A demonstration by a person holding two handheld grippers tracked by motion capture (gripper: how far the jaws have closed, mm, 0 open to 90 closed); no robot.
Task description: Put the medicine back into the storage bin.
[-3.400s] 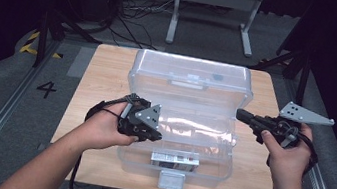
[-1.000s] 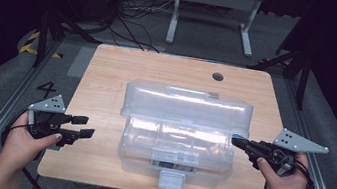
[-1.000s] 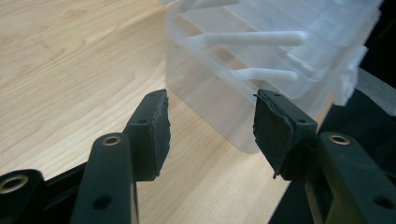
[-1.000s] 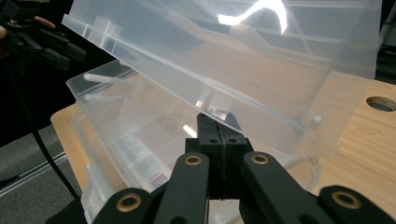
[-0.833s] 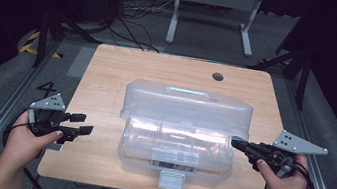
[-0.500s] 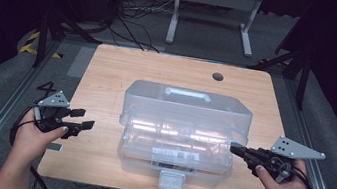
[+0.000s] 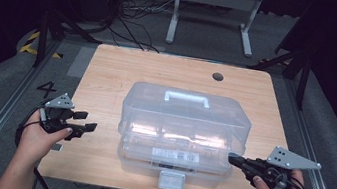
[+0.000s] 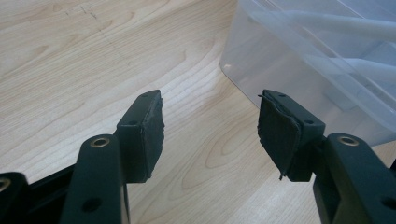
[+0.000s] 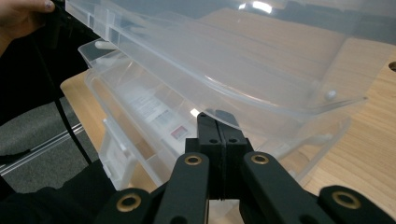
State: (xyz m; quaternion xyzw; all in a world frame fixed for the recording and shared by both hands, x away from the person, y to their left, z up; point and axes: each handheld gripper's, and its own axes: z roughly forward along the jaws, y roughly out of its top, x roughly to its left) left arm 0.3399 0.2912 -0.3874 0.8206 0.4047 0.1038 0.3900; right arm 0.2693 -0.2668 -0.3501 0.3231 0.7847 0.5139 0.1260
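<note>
Sitting mid-counter [image 7: 110, 65], clear box [image 7: 184, 127] with lid lowered but seemingly not latched, front clasp [image 7: 171, 180] hanging loose. Right gripper [image 7: 233, 159] clenched empty, tips at box's right end under lid edge, likely steadying it. Left gripper [image 7: 86, 121] released, jaws apart, holding nothing, off left side, probably clearing the way.

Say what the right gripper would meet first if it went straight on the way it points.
Most likely the clear plastic box: the right gripper, jaws shut, points at its side just below the lid's edge.
</note>
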